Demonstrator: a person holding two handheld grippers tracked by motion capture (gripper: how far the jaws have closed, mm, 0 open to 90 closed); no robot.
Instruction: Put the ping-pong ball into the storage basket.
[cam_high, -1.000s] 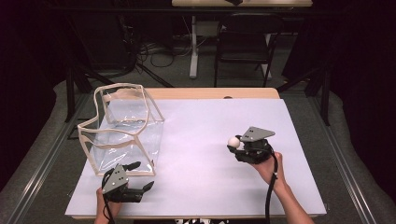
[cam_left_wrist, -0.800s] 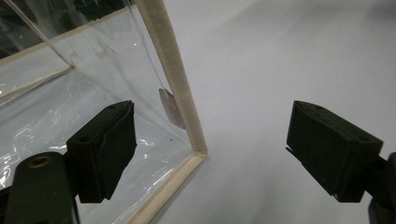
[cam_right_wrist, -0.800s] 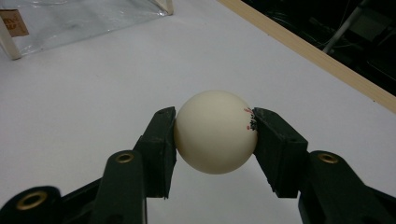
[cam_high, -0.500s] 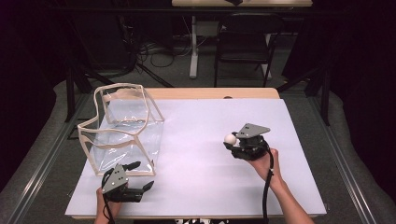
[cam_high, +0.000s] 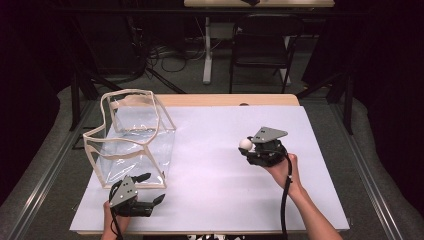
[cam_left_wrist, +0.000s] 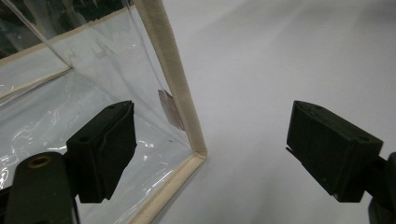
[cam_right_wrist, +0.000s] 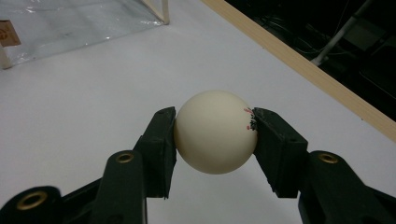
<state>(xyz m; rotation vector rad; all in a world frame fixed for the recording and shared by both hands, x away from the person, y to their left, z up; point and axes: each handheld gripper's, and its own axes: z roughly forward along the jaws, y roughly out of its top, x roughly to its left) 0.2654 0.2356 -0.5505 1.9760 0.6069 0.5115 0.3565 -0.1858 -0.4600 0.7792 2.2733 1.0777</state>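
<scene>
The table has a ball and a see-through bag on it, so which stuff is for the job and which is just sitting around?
For the job:
- white ball, pinched in the right gripper
- clear bag, close by the open left gripper

Just sitting around:
- black chair behind the table
- cables on the floor

No legible text — ball (cam_right_wrist: 215, 131) marks seemingly smudged.

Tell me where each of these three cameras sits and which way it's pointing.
High view: above the person's side, facing forward and down on the table; forearms, both tools.
Left gripper view: on the left tool, facing the clear bag.
Right gripper view: on the right tool, facing the ball.
All three share the bag.
</scene>
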